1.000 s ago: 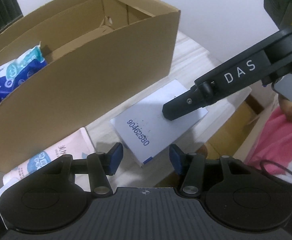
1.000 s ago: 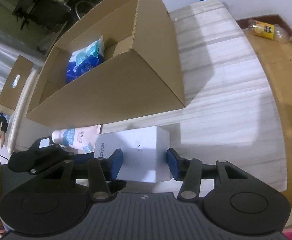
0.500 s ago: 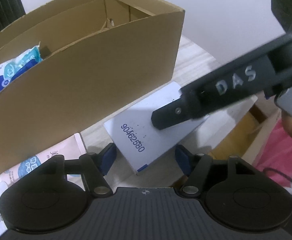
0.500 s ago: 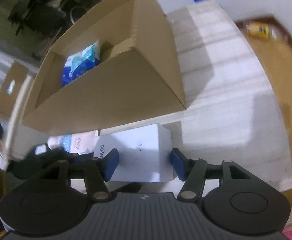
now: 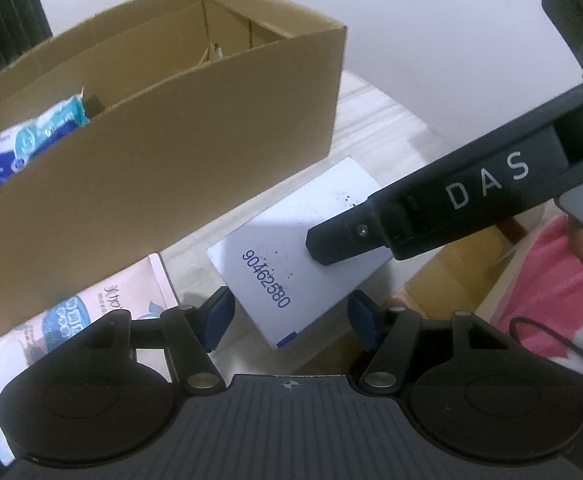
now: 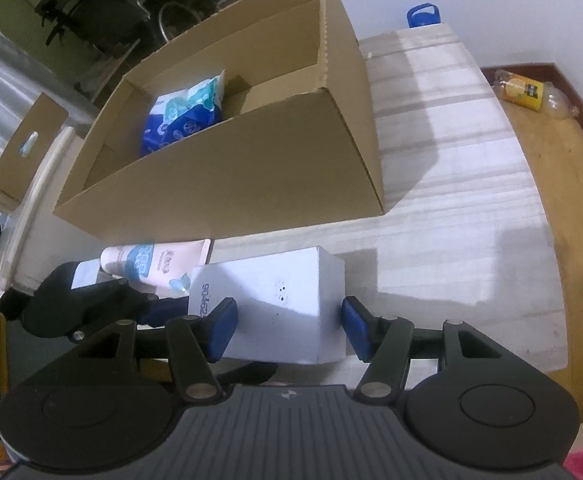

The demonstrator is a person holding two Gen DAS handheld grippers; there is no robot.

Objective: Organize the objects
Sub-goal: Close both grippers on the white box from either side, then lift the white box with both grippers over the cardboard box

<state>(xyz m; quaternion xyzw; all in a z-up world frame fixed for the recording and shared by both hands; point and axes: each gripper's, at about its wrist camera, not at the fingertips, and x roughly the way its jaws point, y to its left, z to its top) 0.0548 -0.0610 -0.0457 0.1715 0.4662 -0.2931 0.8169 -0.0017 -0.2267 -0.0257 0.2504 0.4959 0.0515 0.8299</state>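
Cardboard box (image 6: 227, 184) sits open on the table (image 6: 451, 184), white carton (image 6: 291, 300) just in front of it. I read my right gripper (image 6: 287, 330) straddling the carton's short width, jaws apart, pads not clearly pressing. Left gripper (image 5: 289, 316), jaws apart, empty, hangs at its numbered end.

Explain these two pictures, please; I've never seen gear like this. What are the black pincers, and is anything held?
A person holds a two-finger gripper in each hand, and each carries a camera looking along its fingers. One picture is from the left gripper, the other from the right gripper. On the pale table stand an open cardboard box with a blue pack inside, a white box and a pink package. Both grippers are open. The white box sits between the right one's pads, ungripped.
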